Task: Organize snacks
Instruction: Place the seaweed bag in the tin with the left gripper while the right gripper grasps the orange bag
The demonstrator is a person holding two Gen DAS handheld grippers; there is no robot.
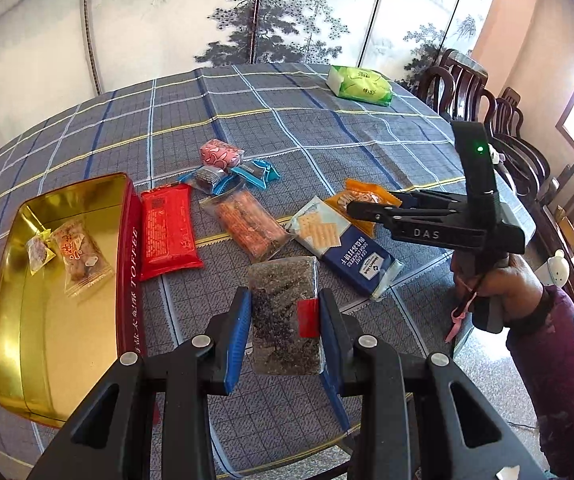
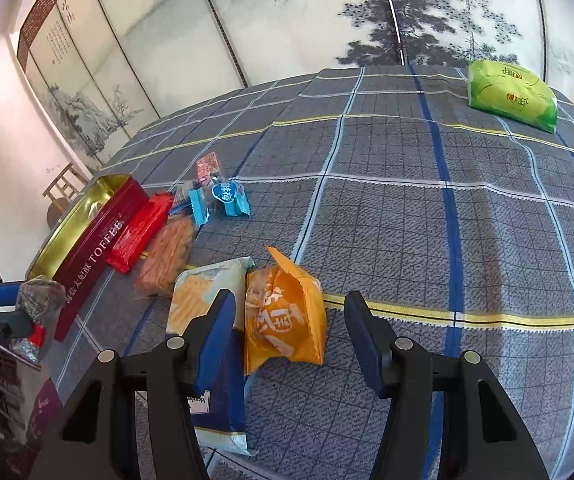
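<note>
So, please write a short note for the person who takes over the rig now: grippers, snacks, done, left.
Left gripper: shut on the dark seaweed packet, lifted near the toffee tin.
Right gripper: open, around the orange packet, not gripping.
Done: two small packets lie in the tin.
Left: seaweed, orange, cracker pack, red packet, clear orange sticks, small blue and pink ones.

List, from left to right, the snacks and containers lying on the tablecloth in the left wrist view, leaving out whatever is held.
Gold tin → red packet → clear pack of orange sticks → blue cracker packet → green bag far back.
</note>
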